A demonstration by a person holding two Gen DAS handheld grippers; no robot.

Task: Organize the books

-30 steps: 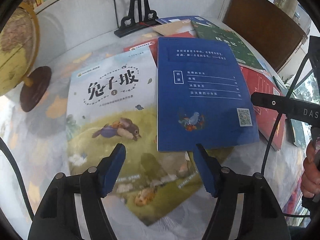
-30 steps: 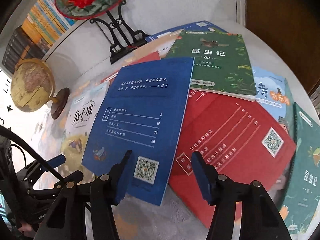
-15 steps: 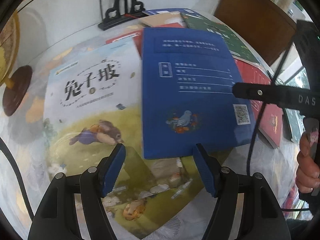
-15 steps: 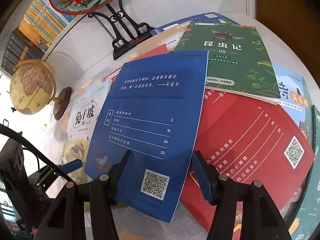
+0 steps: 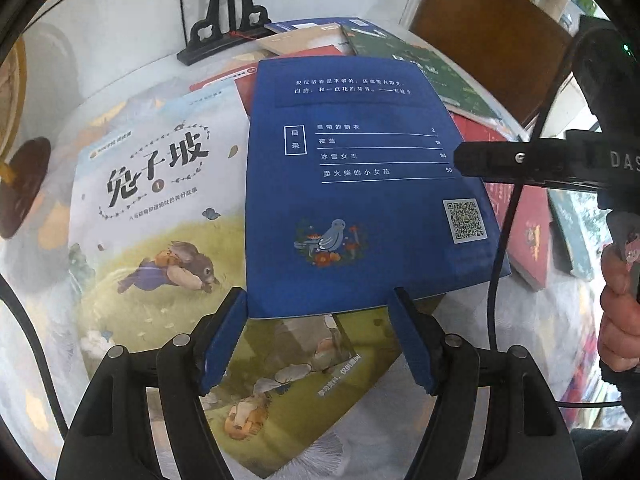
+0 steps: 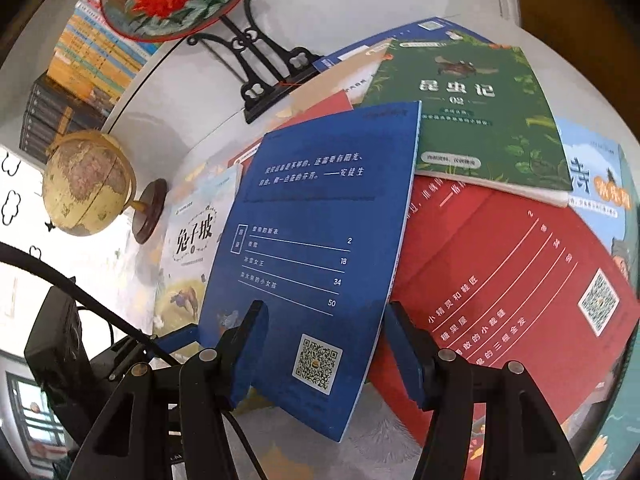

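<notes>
We are gathering scattered books, and the blue book is the one in hand: its lower edge sits between the fingers of both hand-held grippers, tilted up off the rabbit book and red book. The left hand-held gripper is opening; whether the right hand-held gripper truly pinches it, we cannot tell. Next, we judge, it needs a firm grip before stacking.

A: What is hidden at nine o'clock in the left wrist view?
B: The globe is cut off by the edge; only its base is seen.

A: And at three o'clock?
B: The hand is cropped, and the red book is largely covered.
</notes>
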